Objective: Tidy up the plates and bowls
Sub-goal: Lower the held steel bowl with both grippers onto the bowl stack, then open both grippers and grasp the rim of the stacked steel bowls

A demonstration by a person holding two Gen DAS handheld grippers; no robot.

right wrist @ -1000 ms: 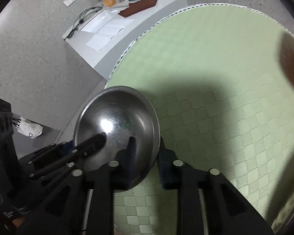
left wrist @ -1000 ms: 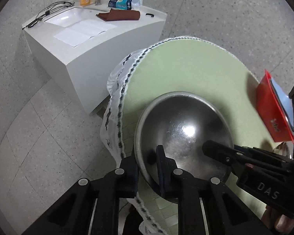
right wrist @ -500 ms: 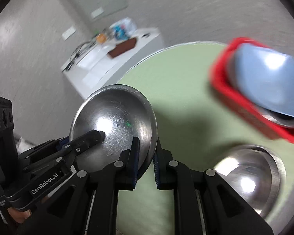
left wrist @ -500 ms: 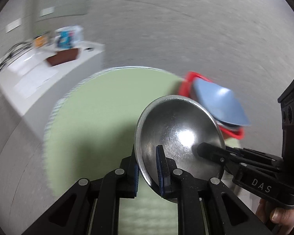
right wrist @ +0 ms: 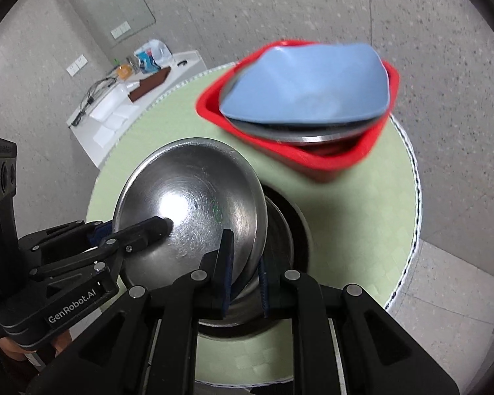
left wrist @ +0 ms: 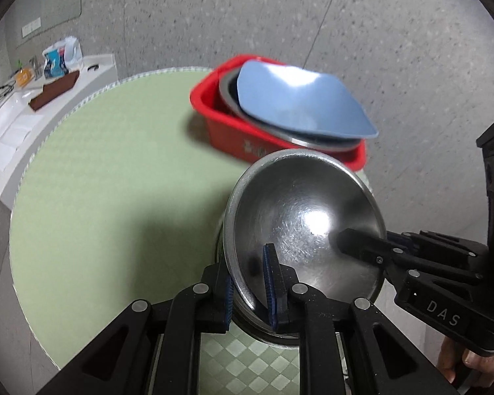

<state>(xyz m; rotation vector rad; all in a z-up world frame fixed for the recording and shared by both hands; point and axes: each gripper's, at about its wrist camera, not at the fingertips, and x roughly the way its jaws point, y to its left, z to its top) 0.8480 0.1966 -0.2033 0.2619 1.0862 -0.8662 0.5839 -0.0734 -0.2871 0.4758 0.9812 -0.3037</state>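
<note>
Left wrist: left gripper [left wrist: 250, 284] clamped on near rim of steel bowl [left wrist: 304, 230], right gripper [left wrist: 352, 243] on opposite rim. Bowl hangs tilted over second steel bowl [left wrist: 266, 327] on worktop [left wrist: 115, 171]. Level, lower evenly to nest.

Right wrist: red bin [right wrist: 299, 158] with blue plate [right wrist: 308, 85] now ahead; a second ago only bare worktop.

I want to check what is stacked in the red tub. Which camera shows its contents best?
The right wrist view: it looks down onto the red tub, showing the blue dish over metal bowl rims. The left wrist view shows the tub more from the side, with the held steel bowl covering its near corner.
</note>
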